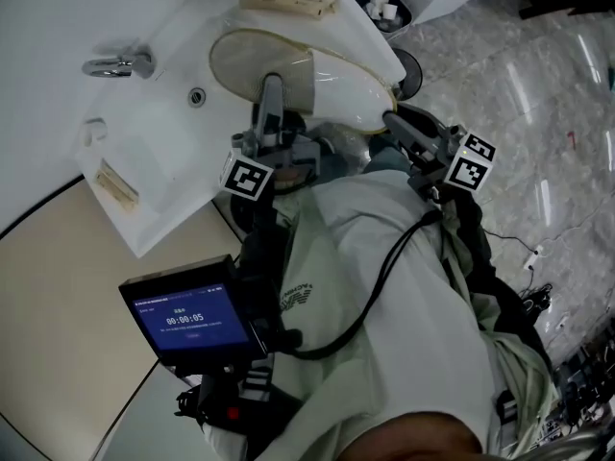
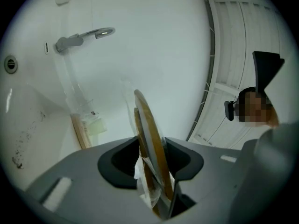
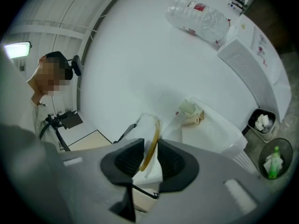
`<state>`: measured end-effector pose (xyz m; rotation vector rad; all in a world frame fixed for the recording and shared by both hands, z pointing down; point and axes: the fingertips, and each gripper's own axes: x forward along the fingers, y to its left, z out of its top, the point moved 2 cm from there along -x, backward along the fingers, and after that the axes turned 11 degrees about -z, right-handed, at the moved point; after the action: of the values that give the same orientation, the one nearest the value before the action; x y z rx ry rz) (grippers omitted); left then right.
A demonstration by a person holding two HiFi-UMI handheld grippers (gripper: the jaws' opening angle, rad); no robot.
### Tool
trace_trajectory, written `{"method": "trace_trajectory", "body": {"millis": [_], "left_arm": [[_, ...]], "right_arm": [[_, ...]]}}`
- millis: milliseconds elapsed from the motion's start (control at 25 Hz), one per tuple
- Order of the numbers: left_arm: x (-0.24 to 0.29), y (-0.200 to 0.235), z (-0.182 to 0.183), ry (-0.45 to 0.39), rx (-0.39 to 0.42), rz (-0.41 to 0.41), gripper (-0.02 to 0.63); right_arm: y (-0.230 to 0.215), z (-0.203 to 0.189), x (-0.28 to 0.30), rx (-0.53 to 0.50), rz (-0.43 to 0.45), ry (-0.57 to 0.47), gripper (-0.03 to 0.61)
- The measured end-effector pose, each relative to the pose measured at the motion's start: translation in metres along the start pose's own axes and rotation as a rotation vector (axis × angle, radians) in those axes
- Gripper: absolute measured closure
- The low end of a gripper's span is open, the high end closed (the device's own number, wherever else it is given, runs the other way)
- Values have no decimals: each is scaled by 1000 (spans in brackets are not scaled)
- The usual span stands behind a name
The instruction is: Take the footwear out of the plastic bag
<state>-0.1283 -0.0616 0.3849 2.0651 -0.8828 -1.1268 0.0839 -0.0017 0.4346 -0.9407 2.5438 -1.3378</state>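
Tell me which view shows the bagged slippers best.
Head view: the bagged slippers show their whole pale oval sole there. The left gripper view sees them edge-on, as two tan rims in plastic; the right gripper view shows just one curved tan rim.

Two grippers are counted, left gripper (image 1: 272,89) and right gripper (image 1: 394,121), one bagged slipper pair (image 1: 317,80) top centre, two spare packs, upper pack (image 1: 288,3), left pack (image 1: 117,185), one tap (image 1: 117,64), one screen (image 1: 189,318).

The right gripper (image 3: 150,147) has its fingers (image 3: 127,161) closed on a tan-edged slipper (image 3: 156,128) inside a clear plastic bag (image 3: 148,172).
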Motion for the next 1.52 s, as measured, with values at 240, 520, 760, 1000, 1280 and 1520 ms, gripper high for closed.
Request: {"method": "trace_trajectory", "body": {"millis": [240, 520, 760, 1000, 1280, 1520], "left_arm": [[0, -7, 13, -70, 13, -17, 477], [-3, -6, 29, -173, -61, -25, 487], [-2, -6, 30, -211, -113, -32, 486], [-1, -8, 26, -191, -114, -43, 485], [-6, 2, 21, -161, -113, 0, 471], [-5, 4, 22, -160, -110, -2, 458]], "right_arm": [[-6, -5, 3, -14, -66, 10, 492], [-6, -11, 2, -29, -61, 37, 485], [8, -17, 18, -40, -14, 62, 472], [13, -8, 27, 20, 21, 14, 466], [11, -2, 23, 30, 13, 0, 503], [18, 13, 10, 43, 59, -53, 519]]}}
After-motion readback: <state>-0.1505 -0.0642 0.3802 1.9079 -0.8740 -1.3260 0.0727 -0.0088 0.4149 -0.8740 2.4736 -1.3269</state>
